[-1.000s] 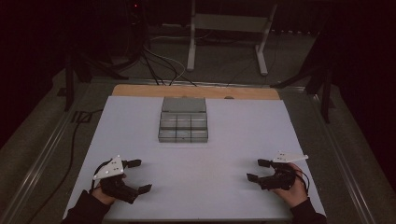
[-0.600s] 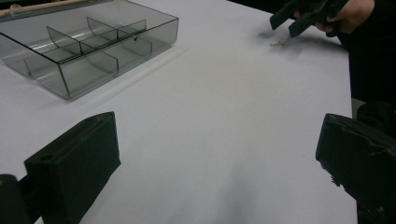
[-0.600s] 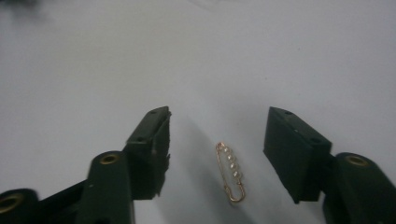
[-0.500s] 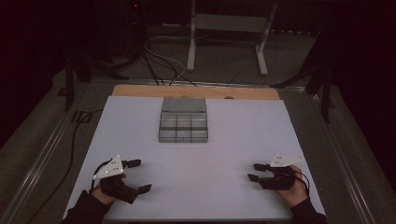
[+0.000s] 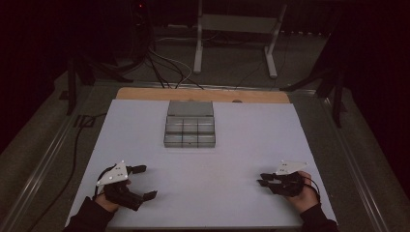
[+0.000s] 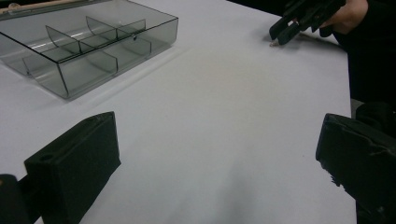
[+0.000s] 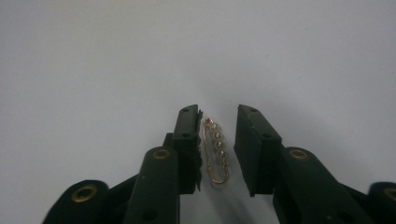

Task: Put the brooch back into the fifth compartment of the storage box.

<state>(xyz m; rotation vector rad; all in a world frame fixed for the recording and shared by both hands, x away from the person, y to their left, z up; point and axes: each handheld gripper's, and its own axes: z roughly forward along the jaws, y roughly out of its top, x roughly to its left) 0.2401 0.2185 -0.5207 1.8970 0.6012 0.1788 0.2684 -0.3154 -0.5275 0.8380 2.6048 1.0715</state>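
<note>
The right gripper (image 7: 217,133) sits low over the white table (image 5: 232,145) at its near right, jaws a narrow gap apart and straddling a small gold pin with a row of pearl-like beads (image 7: 215,149). The pin lies flat between them, close against the left jaw, and is not yet clamped.

As a judgement, the pin is thin and flat (little for blunt pads to bite), so closing could skid it along the table or tip it out. Being off-centre, it may get pushed sideways first.

The left gripper (image 6: 210,158) rests at the near left, jaws spread wide and holding nothing.

The clear compartment box (image 5: 189,124) stands well apart, mid-table toward the far edge. Its cells look empty, though the smoky plastic and dim light make that uncertain. Whether the pin's clasp is fastened is too small to tell.
</note>
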